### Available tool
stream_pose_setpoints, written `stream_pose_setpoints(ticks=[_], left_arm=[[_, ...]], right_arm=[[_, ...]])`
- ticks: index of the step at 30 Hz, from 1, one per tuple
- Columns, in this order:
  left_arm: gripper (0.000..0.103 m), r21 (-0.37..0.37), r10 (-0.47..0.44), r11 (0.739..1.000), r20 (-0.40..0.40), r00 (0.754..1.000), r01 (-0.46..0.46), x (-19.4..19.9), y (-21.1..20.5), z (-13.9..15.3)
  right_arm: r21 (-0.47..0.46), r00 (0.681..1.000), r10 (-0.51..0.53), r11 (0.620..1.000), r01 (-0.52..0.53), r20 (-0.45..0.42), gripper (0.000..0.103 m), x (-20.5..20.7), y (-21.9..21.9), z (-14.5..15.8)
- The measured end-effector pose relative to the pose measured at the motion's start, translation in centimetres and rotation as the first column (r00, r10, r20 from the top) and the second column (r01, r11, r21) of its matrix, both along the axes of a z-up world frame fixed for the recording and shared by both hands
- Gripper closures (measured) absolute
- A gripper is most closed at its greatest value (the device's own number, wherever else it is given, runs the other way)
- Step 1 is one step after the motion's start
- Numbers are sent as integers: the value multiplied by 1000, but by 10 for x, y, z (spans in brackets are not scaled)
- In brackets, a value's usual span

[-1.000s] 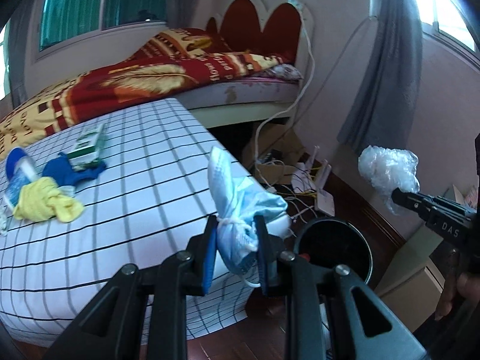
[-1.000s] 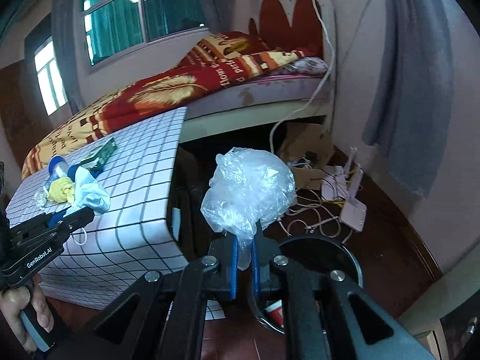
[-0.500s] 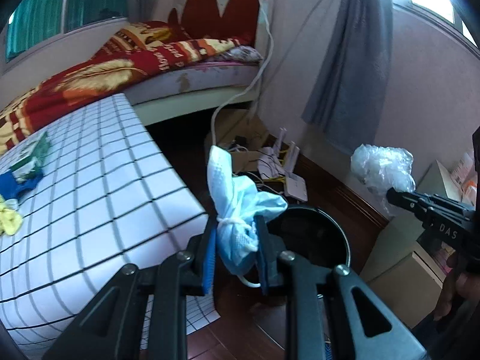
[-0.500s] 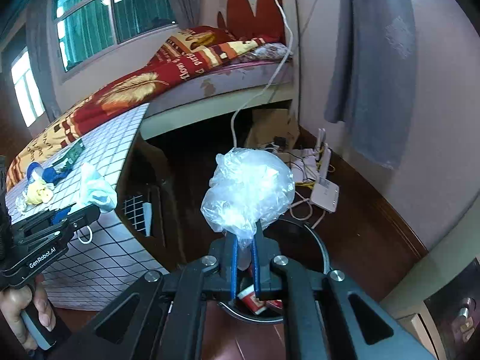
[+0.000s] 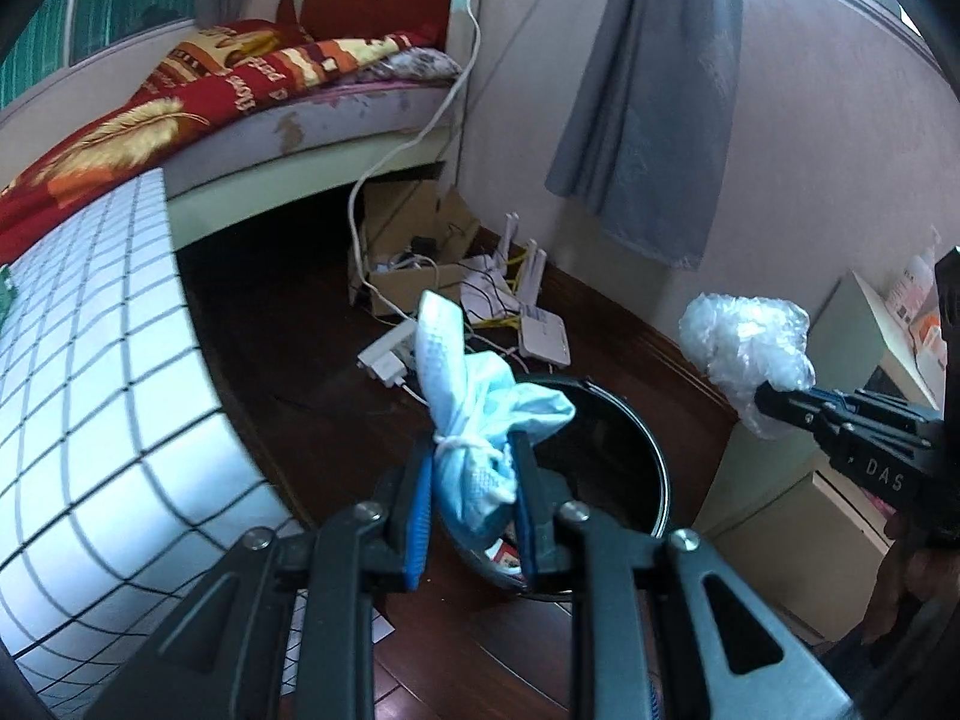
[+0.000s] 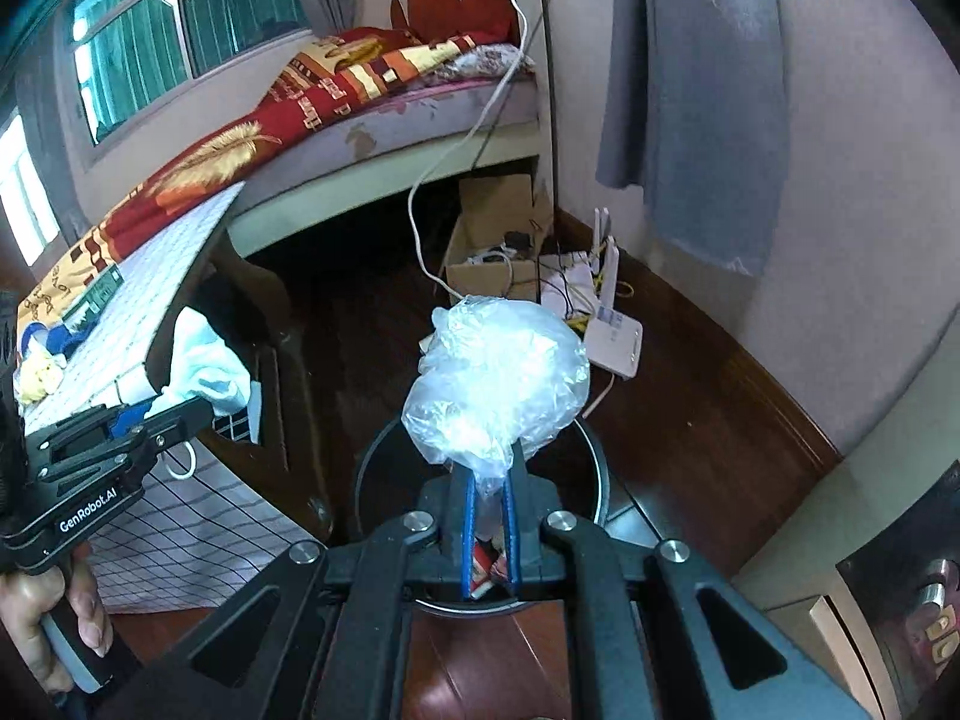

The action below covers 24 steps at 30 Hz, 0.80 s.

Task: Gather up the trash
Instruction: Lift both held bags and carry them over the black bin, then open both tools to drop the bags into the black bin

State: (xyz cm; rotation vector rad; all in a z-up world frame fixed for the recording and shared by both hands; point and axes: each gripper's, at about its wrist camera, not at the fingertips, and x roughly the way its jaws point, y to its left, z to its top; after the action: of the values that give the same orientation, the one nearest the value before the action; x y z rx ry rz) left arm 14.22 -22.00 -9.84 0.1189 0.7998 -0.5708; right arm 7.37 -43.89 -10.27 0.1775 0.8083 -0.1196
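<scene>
My left gripper [image 5: 471, 468] is shut on a crumpled light-blue face mask [image 5: 474, 414] and holds it above the near rim of a round black trash bin [image 5: 624, 468] on the floor. My right gripper [image 6: 487, 480] is shut on a crumpled clear plastic bag [image 6: 498, 384] held over the same bin [image 6: 591, 480], which has some trash inside. The right gripper with the bag [image 5: 747, 354] shows at the right of the left wrist view. The left gripper with the mask [image 6: 207, 369] shows at the left of the right wrist view.
A table with a white checked cloth [image 5: 90, 396] stands at the left, with more items on it [image 6: 42, 360]. A cardboard box [image 5: 408, 240], routers and cables [image 5: 540, 330] lie beyond the bin. A bed [image 5: 270, 96], a grey curtain [image 5: 654, 102] and pale cabinets [image 5: 798, 534] surround it.
Both grippers have swung right, away from the table, and come down over the trash bin, each still holding its item.
</scene>
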Motion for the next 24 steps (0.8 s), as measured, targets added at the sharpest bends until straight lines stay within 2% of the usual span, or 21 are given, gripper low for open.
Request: stream_pose_setpoints(ticks=[17, 24], left_arm=[[78, 44, -117, 991, -107, 987, 123, 21, -52, -60], [78, 54, -108, 992, -138, 985, 116, 33, -59, -77]], right_arm=[[9, 985, 56, 998, -55, -161, 95, 29, -19, -70], [23, 975, 97, 995, -95, -199, 95, 51, -18, -95]])
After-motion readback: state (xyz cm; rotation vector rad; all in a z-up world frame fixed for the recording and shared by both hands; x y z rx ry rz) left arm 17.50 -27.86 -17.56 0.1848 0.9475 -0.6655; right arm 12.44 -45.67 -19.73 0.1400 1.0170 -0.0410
